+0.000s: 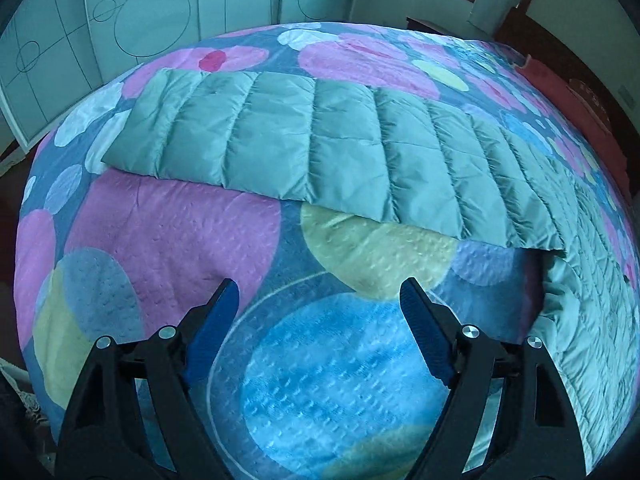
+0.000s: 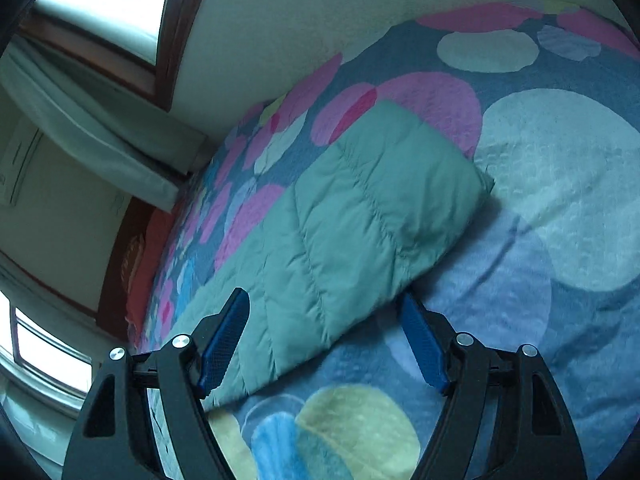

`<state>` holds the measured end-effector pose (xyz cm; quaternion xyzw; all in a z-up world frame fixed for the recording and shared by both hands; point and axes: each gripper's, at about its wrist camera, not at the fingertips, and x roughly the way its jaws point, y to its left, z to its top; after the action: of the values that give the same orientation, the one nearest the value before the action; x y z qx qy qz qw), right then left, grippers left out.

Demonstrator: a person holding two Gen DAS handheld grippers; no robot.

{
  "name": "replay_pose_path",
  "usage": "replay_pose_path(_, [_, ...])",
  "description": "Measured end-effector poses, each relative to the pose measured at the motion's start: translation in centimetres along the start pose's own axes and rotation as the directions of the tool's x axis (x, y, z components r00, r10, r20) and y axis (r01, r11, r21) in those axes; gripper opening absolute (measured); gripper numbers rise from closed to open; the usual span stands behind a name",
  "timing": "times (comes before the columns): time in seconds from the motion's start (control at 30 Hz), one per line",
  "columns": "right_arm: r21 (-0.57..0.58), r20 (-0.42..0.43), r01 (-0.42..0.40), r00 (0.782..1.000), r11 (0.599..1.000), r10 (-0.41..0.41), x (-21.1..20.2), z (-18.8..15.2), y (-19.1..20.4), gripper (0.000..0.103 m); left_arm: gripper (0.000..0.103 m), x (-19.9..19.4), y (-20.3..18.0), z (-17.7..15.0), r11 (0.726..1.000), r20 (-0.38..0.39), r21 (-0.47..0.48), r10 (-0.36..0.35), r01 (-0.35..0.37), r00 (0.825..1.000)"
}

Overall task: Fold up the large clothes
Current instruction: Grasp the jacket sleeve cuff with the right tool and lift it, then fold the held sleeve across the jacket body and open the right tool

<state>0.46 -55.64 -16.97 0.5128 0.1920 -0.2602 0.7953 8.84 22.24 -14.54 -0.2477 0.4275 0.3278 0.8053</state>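
Teal quilted garment (image 1: 312,140) lies lengthwise across the bedspread (image 1: 168,232); left gripper (image 1: 320,292) and right gripper (image 2: 324,300) gape empty.

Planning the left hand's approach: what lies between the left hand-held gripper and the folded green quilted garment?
Only bare bedspread with coloured circles lies between the open left hand-held gripper and the green quilted garment, as the left wrist view shows.

Left gripper (image 1: 320,300) jaws wide apart, nothing between; below it the circle-patterned bedspread (image 1: 168,224); quilted green coat (image 1: 320,140) lies flat beyond; wardrobe (image 1: 140,12) behind.
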Motion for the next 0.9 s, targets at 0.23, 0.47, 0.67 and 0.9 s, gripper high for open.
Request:
replay_pose_path(0.23, [0.027, 0.039, 0.008, 0.999, 1.000, -0.009, 1.0, 1.3, -0.6, 0.039, 0.087, 0.7, -1.0, -0.7, 0.990, 0.064, 0.097, 0.101, -0.107, 0.993])
replay_pose_path(0.47, [-0.018, 0.062, 0.012, 0.998, 1.000, -0.011, 1.0, 2.8, 0.3, 0.012, 0.091, 0.9, -1.1, -0.8, 0.987, 0.073, 0.104, 0.117, -0.124, 0.990])
replay_pose_path(0.67, [-0.280, 0.057, -0.054, 0.996, 0.958, 0.073, -0.5, 0.8, 7.8, 0.012, 0.093, 1.2, -1.2, -0.7, 0.986, 0.077, 0.101, 0.124, -0.131, 0.989])
replay_pose_path(0.9, [-0.534, -0.100, -0.202, 0.979, 0.821, 0.176, 2.3, -6.4, 19.4, 0.012, 0.096, 1.5, -1.0, -0.6, 0.987, 0.078, 0.095, 0.121, -0.128, 0.990])
